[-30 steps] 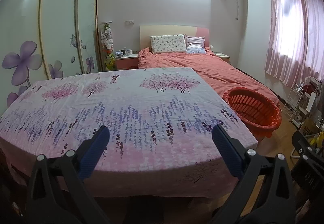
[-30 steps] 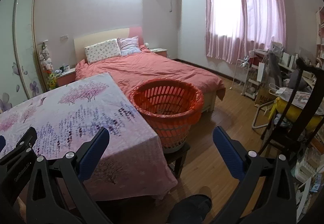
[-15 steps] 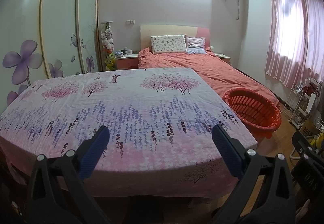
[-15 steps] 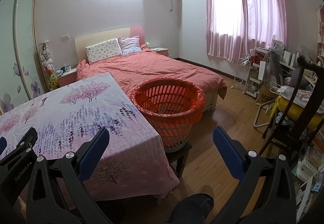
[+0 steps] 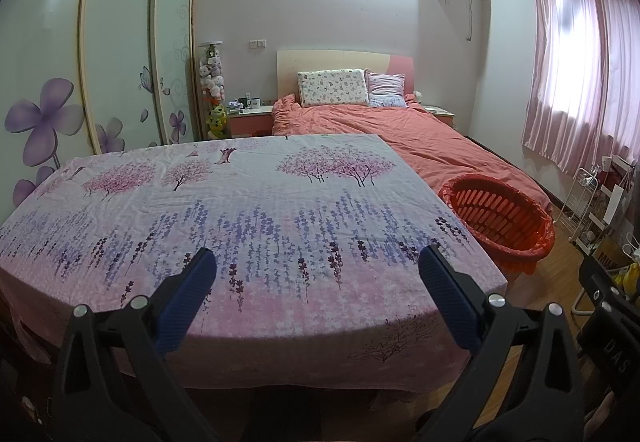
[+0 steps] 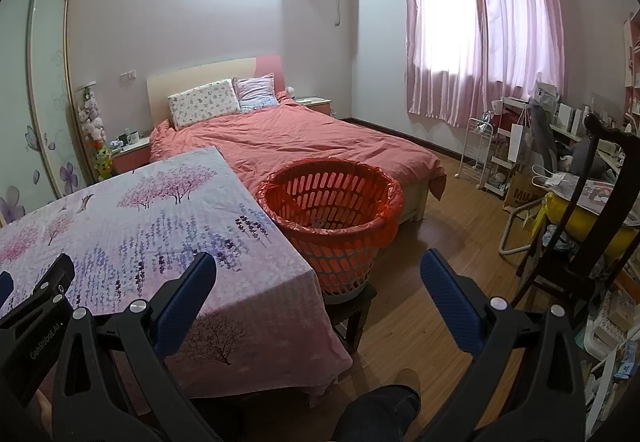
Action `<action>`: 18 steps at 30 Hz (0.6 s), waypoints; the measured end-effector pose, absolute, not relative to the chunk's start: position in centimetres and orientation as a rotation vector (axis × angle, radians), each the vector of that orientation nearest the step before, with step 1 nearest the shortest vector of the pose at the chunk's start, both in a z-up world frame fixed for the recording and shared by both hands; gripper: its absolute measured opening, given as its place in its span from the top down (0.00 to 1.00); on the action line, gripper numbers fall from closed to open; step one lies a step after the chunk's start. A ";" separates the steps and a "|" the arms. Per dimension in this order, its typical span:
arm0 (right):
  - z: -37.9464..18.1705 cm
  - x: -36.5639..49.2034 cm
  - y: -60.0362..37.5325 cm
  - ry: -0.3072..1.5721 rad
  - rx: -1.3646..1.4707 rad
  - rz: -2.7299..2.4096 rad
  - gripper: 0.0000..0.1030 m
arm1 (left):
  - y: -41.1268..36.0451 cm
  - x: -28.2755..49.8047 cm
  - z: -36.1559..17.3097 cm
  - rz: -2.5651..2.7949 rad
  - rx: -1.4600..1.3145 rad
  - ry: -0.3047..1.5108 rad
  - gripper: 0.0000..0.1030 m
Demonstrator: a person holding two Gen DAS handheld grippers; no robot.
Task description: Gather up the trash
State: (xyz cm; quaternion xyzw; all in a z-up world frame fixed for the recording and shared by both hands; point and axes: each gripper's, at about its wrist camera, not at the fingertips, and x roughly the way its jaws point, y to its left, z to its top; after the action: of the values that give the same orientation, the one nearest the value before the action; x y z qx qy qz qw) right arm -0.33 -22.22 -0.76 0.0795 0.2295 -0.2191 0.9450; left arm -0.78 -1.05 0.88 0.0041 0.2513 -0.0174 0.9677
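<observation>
Nothing has shifted; both jaws gape wide (empty), red basket [image 6: 332, 218] ahead between the right pair.

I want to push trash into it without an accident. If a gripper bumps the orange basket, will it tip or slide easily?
Probably yes. The orange basket looks like thin slotted plastic and nearly empty, so likely light. It stands on a small dark stool narrower than its rim, beside the table, so a sideways push could slide or tip it.
</observation>
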 end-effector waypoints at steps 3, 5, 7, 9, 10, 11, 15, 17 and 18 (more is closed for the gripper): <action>-0.7 -0.4 -22.3 0.467 0.162 -0.447 0.02 | -1.1 -0.8 0.9 -0.035 0.008 0.508 0.04; -0.7 -0.4 -22.3 0.467 0.162 -0.447 0.02 | -1.1 -0.8 0.9 -0.034 0.007 0.508 0.04; -0.7 -0.4 -22.3 0.467 0.162 -0.447 0.02 | -1.0 -0.8 0.9 -0.035 0.007 0.508 0.04; -0.7 -0.4 -22.3 0.468 0.162 -0.447 0.02 | -1.1 -0.8 0.9 -0.035 0.008 0.508 0.04; -0.7 -0.4 -22.3 0.467 0.162 -0.447 0.02 | -1.0 -0.8 0.9 -0.035 0.008 0.508 0.04; -0.7 -0.4 -22.3 0.467 0.162 -0.447 0.02 | -1.1 -0.8 0.9 -0.035 0.008 0.508 0.04; -0.7 -0.4 -22.3 0.468 0.162 -0.448 0.02 | -1.0 -0.8 0.9 -0.035 0.007 0.508 0.04; -0.8 -0.4 -22.3 0.468 0.162 -0.448 0.02 | -1.1 -0.8 0.9 -0.035 0.008 0.508 0.04; -0.7 -0.4 -22.3 0.468 0.162 -0.449 0.02 | -1.1 -0.8 0.9 -0.035 0.007 0.508 0.04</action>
State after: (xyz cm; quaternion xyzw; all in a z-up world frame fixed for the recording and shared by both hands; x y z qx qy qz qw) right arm -0.41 -22.31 -0.71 0.0795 0.2296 -0.2202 0.9447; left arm -0.80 -1.05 0.87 0.0036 0.2513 -0.0172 0.9677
